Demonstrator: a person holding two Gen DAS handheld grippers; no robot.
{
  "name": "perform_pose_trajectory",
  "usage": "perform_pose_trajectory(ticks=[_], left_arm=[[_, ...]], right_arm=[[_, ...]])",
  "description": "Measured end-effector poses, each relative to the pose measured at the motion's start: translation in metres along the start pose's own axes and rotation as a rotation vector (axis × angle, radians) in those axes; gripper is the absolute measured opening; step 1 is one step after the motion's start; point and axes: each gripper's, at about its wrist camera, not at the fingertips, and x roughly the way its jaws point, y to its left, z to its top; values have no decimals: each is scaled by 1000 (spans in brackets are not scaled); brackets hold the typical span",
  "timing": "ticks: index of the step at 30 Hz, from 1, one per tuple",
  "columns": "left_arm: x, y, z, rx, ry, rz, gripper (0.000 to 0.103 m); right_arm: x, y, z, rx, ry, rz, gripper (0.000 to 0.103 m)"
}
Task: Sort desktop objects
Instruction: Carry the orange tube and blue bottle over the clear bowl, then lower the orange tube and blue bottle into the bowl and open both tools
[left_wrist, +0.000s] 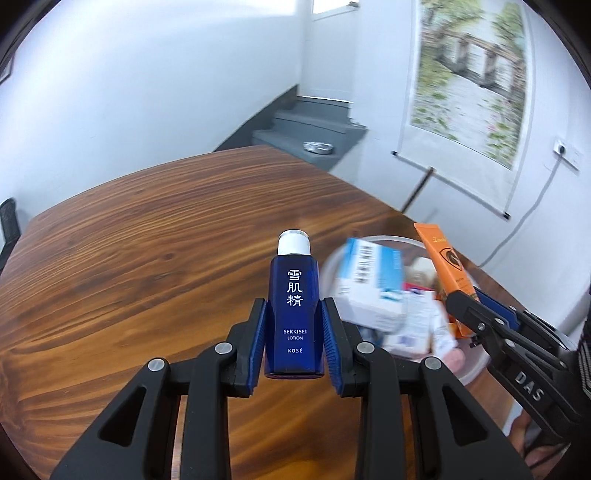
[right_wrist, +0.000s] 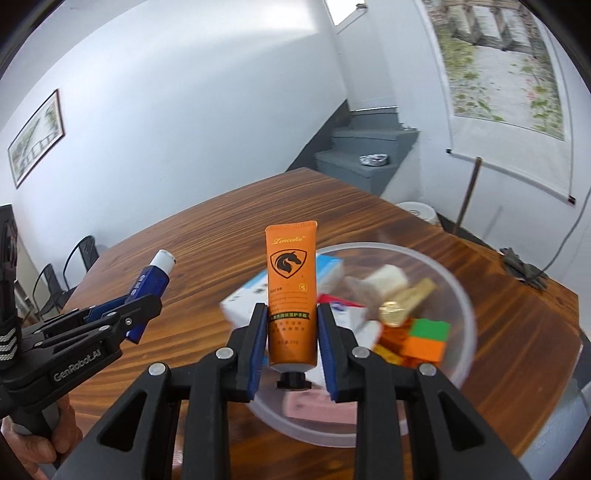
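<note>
Right wrist view: clear bowl holds boxes, blocks, perhaps bottles.

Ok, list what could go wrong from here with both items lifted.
1. The left hand-held gripper clamps the blue lotion bottle near its base, most of it standing free above the pads; a quick swing might tip it loose.
2. The orange tube in the right hand-held gripper is soft, so it may slide out.
3. Either would likely fall on the crowded clear bowl or the wooden table.
</note>
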Motion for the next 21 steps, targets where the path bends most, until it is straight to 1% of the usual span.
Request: perform_pose_trajectory(ticks=[5, 11, 16, 21], left_arm=[[6, -34, 3, 39, 14, -73, 32], [17, -67, 6, 79, 33, -149, 32], [28, -82, 7, 92, 51, -186, 32], [38, -91, 5, 105, 65, -213, 32]], right_arm=[[-5, -38, 0, 61, -3, -44, 30], [0, -61, -1, 95, 6, -66, 30], [-1, -72, -4, 105, 13, -64, 30], [-2, -73, -7, 100, 27, -47, 30]])
